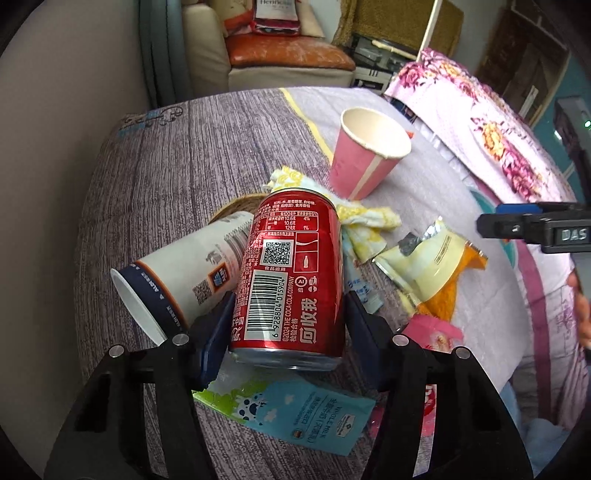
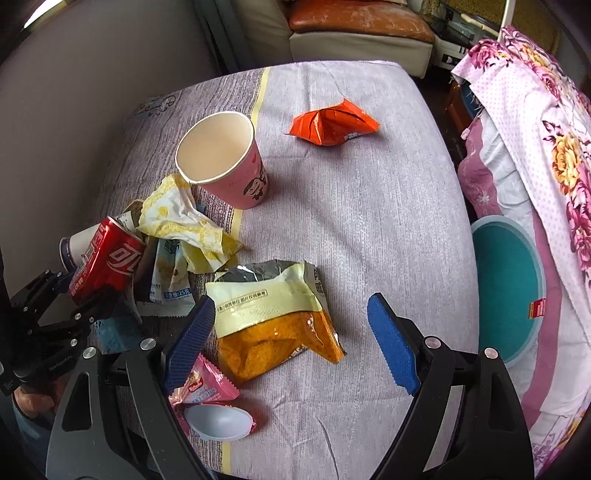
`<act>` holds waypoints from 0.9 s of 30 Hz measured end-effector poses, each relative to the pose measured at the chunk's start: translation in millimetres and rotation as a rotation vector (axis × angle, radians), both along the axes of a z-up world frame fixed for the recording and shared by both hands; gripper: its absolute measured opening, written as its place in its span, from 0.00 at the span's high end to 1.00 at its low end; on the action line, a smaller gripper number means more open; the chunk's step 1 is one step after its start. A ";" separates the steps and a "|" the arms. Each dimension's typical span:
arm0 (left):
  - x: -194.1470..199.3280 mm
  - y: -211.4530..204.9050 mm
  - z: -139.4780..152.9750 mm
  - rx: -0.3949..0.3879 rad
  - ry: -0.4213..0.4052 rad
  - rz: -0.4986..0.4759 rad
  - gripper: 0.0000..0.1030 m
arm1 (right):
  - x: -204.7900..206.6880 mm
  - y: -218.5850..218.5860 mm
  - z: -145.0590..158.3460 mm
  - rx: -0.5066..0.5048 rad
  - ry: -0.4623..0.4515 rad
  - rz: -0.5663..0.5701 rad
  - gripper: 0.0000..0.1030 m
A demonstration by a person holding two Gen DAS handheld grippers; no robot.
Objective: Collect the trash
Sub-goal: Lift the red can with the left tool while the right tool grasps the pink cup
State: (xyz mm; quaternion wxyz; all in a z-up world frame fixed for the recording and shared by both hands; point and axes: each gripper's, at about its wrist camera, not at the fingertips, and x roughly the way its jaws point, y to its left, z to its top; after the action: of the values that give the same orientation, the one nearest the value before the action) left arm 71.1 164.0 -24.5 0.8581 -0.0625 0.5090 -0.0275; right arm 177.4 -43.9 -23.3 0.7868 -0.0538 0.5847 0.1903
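Note:
My left gripper [image 1: 290, 314] is shut on a red cola can [image 1: 291, 273], held tilted above the cloth-covered table; the can also shows in the right wrist view [image 2: 107, 264]. Behind it lies a white paper cup [image 1: 177, 284] on its side. My right gripper [image 2: 291, 332] is open, its blue pads either side of a yellow-orange snack bag [image 2: 273, 317] lying on the table. A pink paper cup [image 2: 225, 158] stands upright. A crumpled yellow wrapper [image 2: 184, 221], an orange wrapper [image 2: 332, 123], a pink wrapper with a white plastic cup [image 2: 210, 402] and a blue milk packet [image 1: 306, 413] lie around.
A teal round bin [image 2: 508, 291] stands at the table's right edge beside a flowered quilt [image 2: 535, 147]. A sofa [image 2: 351, 29] stands beyond the far edge. A wall [image 2: 74, 92] runs along the left.

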 end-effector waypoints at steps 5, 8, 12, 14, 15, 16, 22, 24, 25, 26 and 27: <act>3.0 10.5 20.3 -0.063 -0.057 0.023 0.42 | 18.8 26.6 2.9 0.004 -0.032 0.035 0.22; 9.0 22.4 28.4 -0.091 -0.085 0.051 0.42 | 31.1 47.5 4.2 0.009 -0.049 0.068 0.22; 18.3 38.2 32.6 -0.115 -0.102 0.094 0.42 | 46.6 79.9 -1.1 -0.010 -0.072 0.110 0.22; 22.2 46.5 32.4 -0.131 -0.102 0.115 0.42 | 54.2 93.3 -8.6 -0.020 -0.067 0.123 0.22; 23.9 49.6 31.8 -0.136 -0.101 0.124 0.42 | 56.6 97.8 -11.7 -0.021 -0.064 0.125 0.22; 25.9 51.9 31.6 -0.138 -0.100 0.130 0.42 | 59.6 102.0 -15.7 -0.024 -0.063 0.127 0.22; 29.0 52.3 27.6 -0.144 -0.088 0.131 0.42 | 63.6 101.3 -18.3 0.028 -0.094 0.112 0.50; 31.4 48.8 26.8 -0.144 -0.085 0.126 0.42 | 61.4 97.7 -13.6 0.030 -0.106 0.110 0.51; 32.7 47.0 26.7 -0.146 -0.084 0.123 0.42 | 60.2 94.4 -10.7 0.036 -0.111 0.107 0.51; 33.7 44.4 27.2 -0.147 -0.085 0.120 0.42 | 59.2 89.9 -6.7 0.044 -0.113 0.100 0.51; 34.6 42.0 27.8 -0.147 -0.086 0.116 0.42 | 58.4 85.9 -3.3 0.048 -0.119 0.094 0.51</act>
State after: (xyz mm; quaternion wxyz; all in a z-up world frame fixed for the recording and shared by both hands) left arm 105.7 206.0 3.3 0.8724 -0.1533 0.4637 -0.0179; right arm 235.8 41.9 -26.6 0.8113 -0.0736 0.5291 0.2377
